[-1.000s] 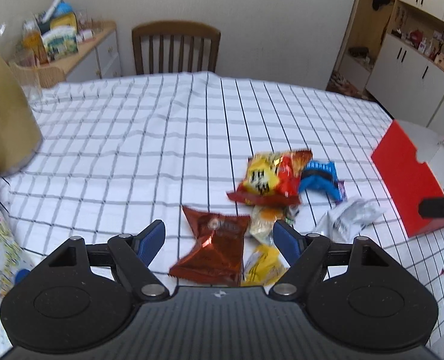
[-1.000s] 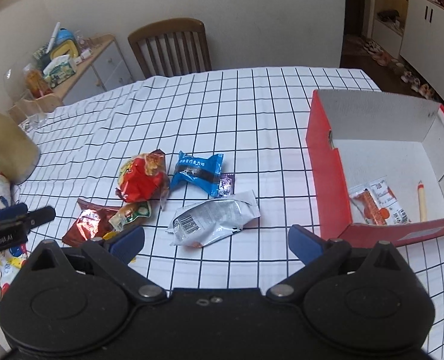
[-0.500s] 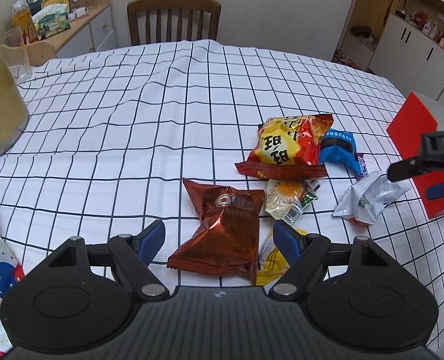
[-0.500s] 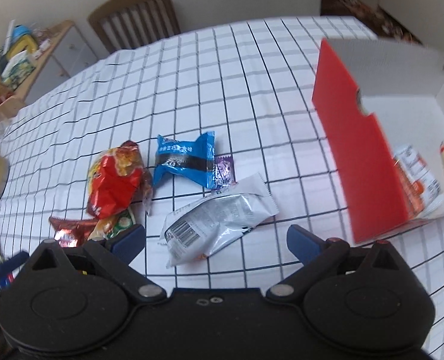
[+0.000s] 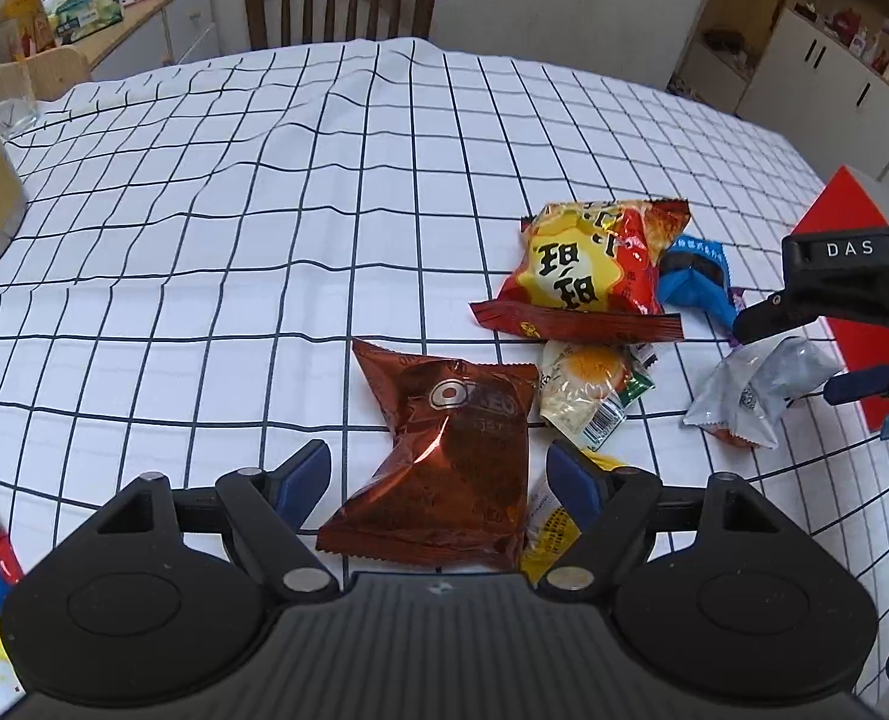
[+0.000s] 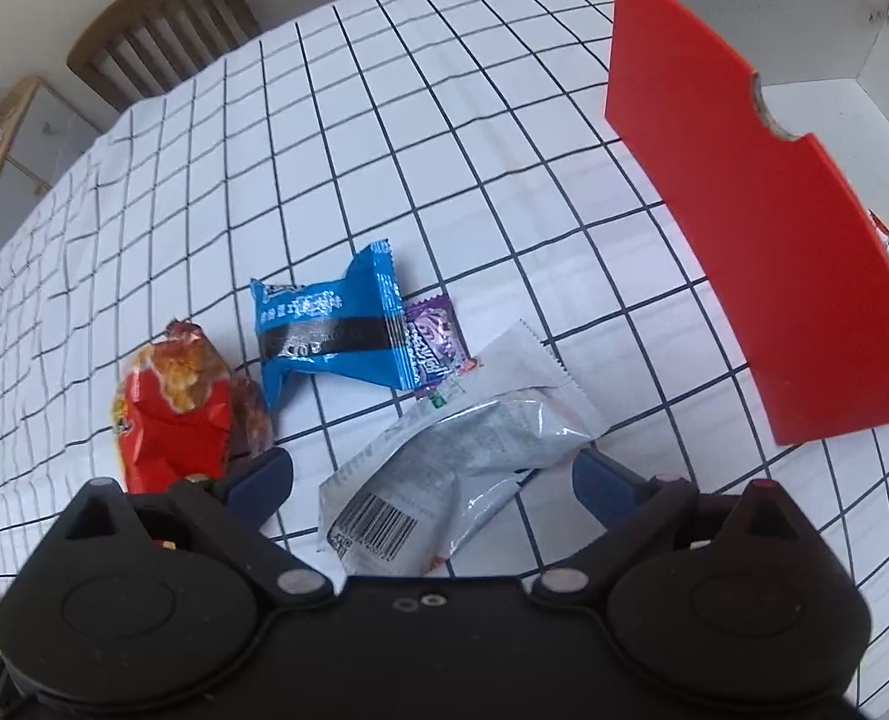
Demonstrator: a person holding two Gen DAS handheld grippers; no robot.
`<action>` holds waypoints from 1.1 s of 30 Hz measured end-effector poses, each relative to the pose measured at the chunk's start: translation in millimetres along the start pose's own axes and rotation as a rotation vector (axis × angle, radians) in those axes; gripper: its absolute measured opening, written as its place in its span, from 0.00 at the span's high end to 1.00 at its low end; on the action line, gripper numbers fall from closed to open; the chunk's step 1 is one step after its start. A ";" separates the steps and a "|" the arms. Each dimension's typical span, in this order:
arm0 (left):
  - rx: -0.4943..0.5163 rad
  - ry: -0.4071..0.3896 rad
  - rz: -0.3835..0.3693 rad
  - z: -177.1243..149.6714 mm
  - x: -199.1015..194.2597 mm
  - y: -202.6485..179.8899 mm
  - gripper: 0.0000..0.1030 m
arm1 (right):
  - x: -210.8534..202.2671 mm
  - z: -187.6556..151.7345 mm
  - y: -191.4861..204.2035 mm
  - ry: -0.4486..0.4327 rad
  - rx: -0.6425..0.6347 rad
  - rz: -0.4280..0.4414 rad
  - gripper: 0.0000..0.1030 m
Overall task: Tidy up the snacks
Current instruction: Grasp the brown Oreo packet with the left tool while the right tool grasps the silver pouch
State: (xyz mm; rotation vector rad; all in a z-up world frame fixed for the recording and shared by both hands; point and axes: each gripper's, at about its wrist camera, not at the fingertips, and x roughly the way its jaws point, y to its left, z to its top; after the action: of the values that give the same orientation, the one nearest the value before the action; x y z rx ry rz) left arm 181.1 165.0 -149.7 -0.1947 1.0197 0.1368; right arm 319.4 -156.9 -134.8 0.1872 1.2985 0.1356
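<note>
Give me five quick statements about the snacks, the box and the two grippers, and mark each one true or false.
1. The left gripper is open around the brown snack packet. True.
2. The right gripper is clamped shut on the blue packet. False: it is open around the silver packet; the blue one lies beyond it.
3. The red box is empty. False: a few items lie inside it.
4. A small purple wrapper lies right beside the blue packet. True.
5. The tablecloth is plain white. False: it has a dark grid pattern.
</note>
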 end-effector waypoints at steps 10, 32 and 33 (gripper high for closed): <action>0.038 0.022 0.026 7.4 15.7 -6.8 0.23 | 19.8 4.0 0.5 0.041 0.008 -0.032 0.03; -0.037 0.076 0.016 5.3 23.4 0.4 0.48 | 6.9 -23.4 -20.2 0.016 -0.143 0.021 0.47; -0.052 0.077 0.017 4.3 21.1 1.5 0.49 | 4.4 -24.3 -21.4 0.011 -0.149 0.032 0.59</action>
State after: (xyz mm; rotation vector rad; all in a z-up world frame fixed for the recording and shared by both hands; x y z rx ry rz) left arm 195.3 167.8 -165.8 -0.2406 1.0952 0.1724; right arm 297.0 -175.3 -149.8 0.0799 1.2913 0.2602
